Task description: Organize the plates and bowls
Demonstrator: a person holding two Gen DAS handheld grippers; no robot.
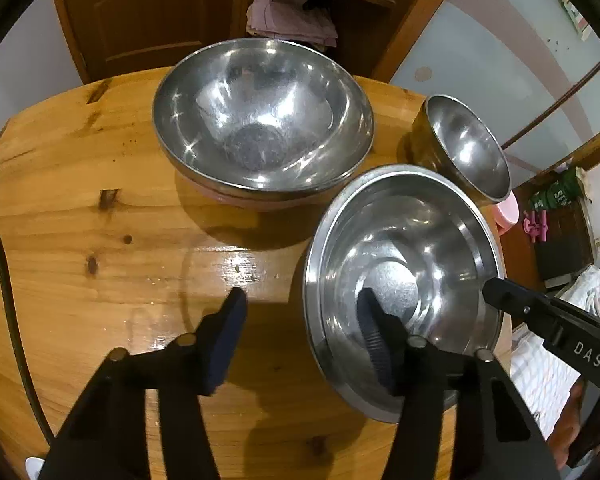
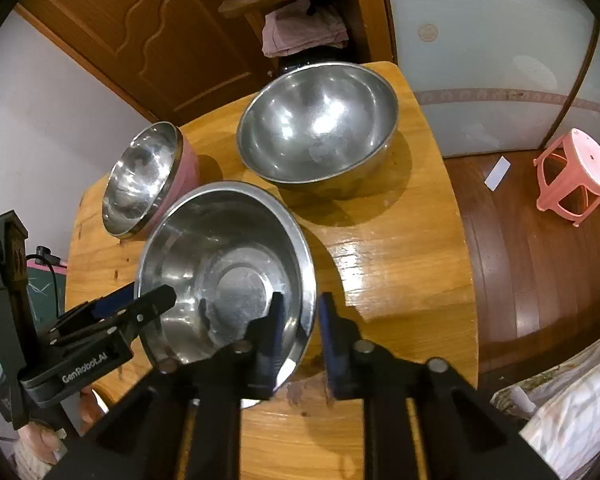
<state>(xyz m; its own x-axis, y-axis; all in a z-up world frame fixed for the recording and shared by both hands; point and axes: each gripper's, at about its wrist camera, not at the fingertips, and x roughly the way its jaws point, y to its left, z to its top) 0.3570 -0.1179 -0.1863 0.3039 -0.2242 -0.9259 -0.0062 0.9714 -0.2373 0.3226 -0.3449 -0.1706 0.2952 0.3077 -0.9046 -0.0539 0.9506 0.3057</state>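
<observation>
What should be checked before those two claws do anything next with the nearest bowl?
1. Left claw straddles the near bowl's rim, one finger inside and one outside: ok.
2. Left claw clamped on that rim: not ok, the outer finger stands well off it.
3. Right claw has the opposite rim between its fingers: ok.
4. Right claw pressing firmly: cannot tell.
5. Near bowl, pink-sided bowl and plain steel bowl all empty: ok.
6. Near bowl clear of the pink-sided bowl: cannot tell.
</observation>
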